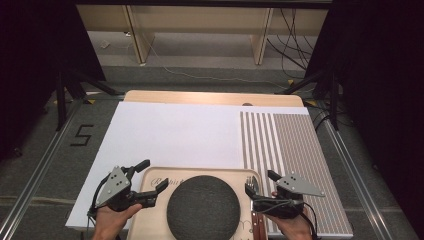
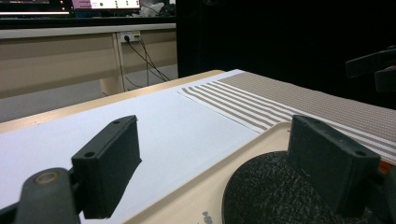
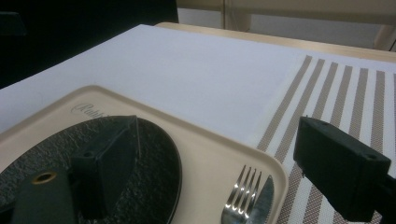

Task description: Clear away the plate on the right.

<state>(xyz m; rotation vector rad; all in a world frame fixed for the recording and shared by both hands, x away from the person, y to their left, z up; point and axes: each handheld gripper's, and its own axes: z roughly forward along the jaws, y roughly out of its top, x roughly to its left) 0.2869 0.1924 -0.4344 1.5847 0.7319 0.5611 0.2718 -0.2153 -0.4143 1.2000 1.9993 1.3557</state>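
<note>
At the lower centre of the high view, a cream tray (image 1: 150, 175) is straddled by two spread-jawed grippers. The left gripper (image 1: 148, 176) is held over its left rim, the right gripper (image 1: 259, 183) over its right rim.

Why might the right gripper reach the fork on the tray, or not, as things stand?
Probably yes: the right gripper is open beside the tray's right edge, and the fork lies uncovered between its jaws, clear of the dark plate.

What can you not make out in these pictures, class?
- Tray lettering: high view, partly covered by the dark plate; too small to read.
- Fork handle: right gripper view, cut off by the bottom edge.
- Plate's near rim: high view, cut off by the bottom edge.
- Screen text: left gripper view, blurred and cut off at the top.
</note>
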